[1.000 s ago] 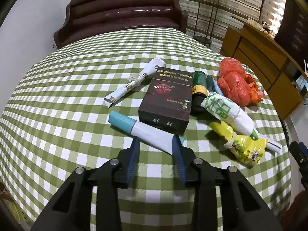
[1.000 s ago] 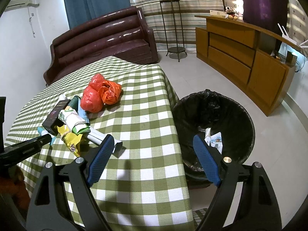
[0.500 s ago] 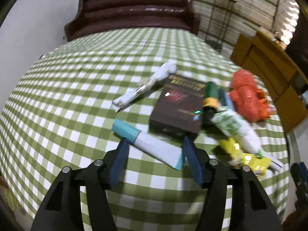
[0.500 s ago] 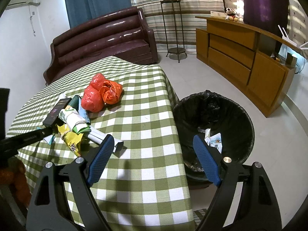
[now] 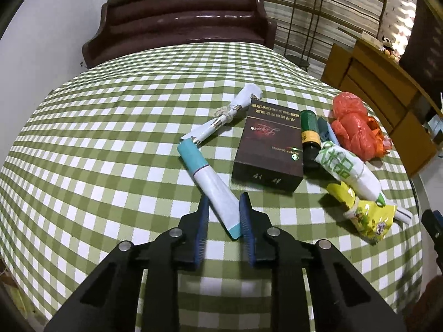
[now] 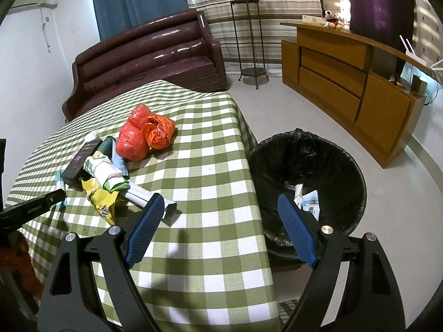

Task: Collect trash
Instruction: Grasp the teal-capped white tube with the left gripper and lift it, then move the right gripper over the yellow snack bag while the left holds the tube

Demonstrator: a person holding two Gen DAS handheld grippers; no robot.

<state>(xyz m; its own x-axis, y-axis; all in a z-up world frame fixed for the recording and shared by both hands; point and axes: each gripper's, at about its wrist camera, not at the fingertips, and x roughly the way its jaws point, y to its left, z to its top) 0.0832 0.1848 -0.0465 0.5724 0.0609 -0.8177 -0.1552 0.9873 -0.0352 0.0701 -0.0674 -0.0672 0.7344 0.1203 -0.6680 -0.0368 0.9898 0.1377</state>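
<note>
Left gripper (image 5: 221,210) clamped on the teal-and-white tube (image 5: 207,182).
The tube's flat end sits between the blue pads, over the checked table (image 5: 97,152); the right gripper (image 6: 218,221) stands wide apart beside the lined bin (image 6: 307,155).

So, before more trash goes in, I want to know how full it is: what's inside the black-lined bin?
The bin holds a few crumpled white wrappers near its front. The right gripper's finger covers part of them, and the bin's bottom is too dark to read.
</note>
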